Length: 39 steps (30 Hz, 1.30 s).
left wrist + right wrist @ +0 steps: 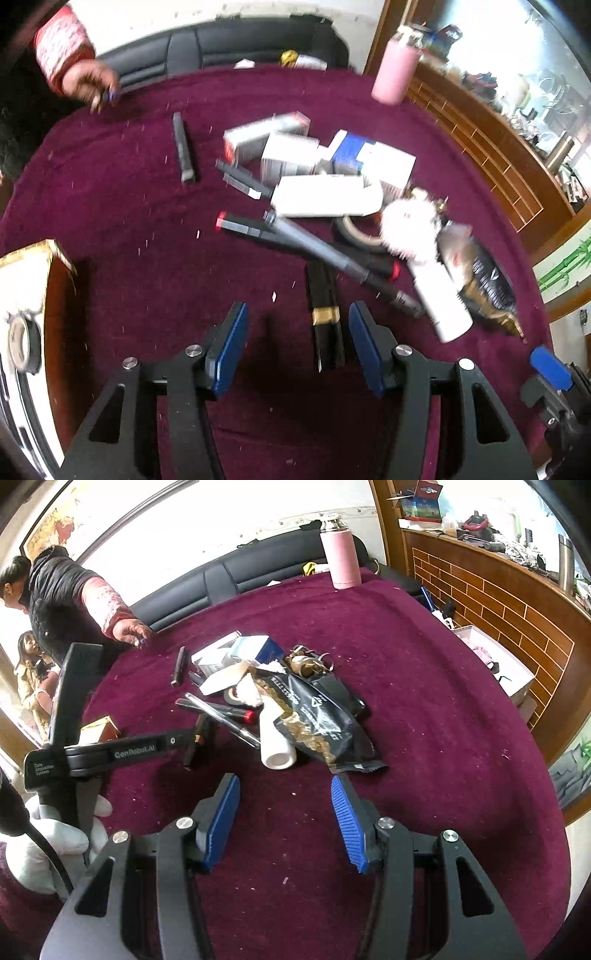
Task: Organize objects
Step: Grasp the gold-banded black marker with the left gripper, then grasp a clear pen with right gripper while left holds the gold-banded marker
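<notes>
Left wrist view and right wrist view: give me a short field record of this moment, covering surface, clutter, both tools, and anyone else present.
surface: maroon cloth
clutter: pile of small boxes, markers, black foil packet, white tube
far edge: pink bottle
left gripper: jaws open, nothing gripped, black pen with gold band just ahead
right gripper: jaws open, empty, over bare cloth
bystander: hand resting at the table's far left edge
</notes>
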### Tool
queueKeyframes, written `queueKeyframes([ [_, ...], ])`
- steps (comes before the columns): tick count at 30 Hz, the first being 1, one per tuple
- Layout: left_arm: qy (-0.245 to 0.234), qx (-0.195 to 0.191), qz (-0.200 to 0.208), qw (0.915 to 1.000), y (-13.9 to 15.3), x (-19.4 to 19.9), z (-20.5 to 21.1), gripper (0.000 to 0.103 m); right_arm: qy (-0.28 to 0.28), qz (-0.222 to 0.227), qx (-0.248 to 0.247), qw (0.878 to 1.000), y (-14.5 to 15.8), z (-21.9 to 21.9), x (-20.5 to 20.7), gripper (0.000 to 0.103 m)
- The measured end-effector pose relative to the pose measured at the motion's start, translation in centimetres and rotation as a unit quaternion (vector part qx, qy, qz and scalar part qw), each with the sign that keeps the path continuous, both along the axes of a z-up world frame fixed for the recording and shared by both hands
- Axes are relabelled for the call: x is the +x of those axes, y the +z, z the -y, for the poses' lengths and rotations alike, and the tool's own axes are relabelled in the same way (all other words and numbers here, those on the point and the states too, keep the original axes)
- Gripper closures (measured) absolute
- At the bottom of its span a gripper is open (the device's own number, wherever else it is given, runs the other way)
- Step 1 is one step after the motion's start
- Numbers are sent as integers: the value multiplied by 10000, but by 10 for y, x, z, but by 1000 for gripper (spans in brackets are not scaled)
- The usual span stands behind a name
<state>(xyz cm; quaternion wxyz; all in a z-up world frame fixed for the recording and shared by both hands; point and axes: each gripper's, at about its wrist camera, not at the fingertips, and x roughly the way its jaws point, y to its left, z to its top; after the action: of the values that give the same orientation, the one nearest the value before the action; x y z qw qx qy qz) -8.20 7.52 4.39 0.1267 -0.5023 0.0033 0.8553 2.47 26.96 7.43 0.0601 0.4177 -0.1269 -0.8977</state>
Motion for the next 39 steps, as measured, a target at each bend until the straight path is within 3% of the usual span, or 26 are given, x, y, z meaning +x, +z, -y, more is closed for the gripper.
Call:
queueKeyframes([
  [5,-312,-537,215,9978,-23,-8,-27,53,46,-49,49,10000,5,4,-3,52],
  [9,-337,-609,117,9975,-32,-8,-30,54,148,-95,45,9998,12,9,-11,52],
  [10,-391,-574,125,9975,-33,-8,-28,57,214,-109,18,9997,14,11,-13,52],
  [12,-519,-468,176,9974,-32,-7,-24,89,407,-99,-78,9991,18,19,-20,52],
  [19,-320,-225,289,9988,-33,9,28,90,1234,304,-270,9915,9,61,-61,52],
  [21,-261,-95,379,9989,-32,16,43,90,1450,624,-265,9871,-3,77,-78,52],
  [31,-200,229,408,9987,-30,41,68,89,1518,1293,566,9783,-48,111,-129,53],
  [36,-211,152,311,9992,-29,46,67,89,1491,1296,936,9758,-51,122,-140,53],
  [39,-210,233,308,9990,-29,49,70,89,1630,1187,843,9758,-41,125,-139,53],
])
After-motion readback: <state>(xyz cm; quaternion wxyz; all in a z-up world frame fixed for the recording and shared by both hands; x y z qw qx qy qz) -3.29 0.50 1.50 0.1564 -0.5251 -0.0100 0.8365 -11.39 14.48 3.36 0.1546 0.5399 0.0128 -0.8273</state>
